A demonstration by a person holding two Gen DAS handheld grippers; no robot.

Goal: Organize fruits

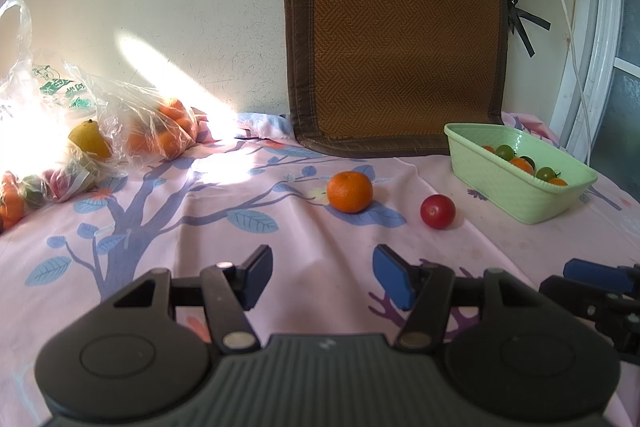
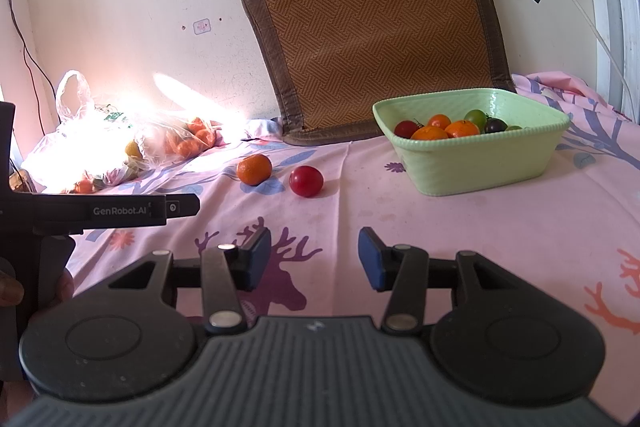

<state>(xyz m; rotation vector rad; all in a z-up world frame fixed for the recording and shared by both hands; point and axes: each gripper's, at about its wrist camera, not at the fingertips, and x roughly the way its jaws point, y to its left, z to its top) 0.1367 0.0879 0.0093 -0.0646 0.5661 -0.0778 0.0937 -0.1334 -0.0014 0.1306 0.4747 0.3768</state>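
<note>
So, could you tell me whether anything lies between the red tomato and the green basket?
Nothing visible does: only bare cloth separates the red tomato from the green basket. The orange lies on the tomato's far side.

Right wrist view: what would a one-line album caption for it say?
An open, empty tool hovers over a pink cloth, facing an orange and a red fruit beside a green basket of fruit.
</note>
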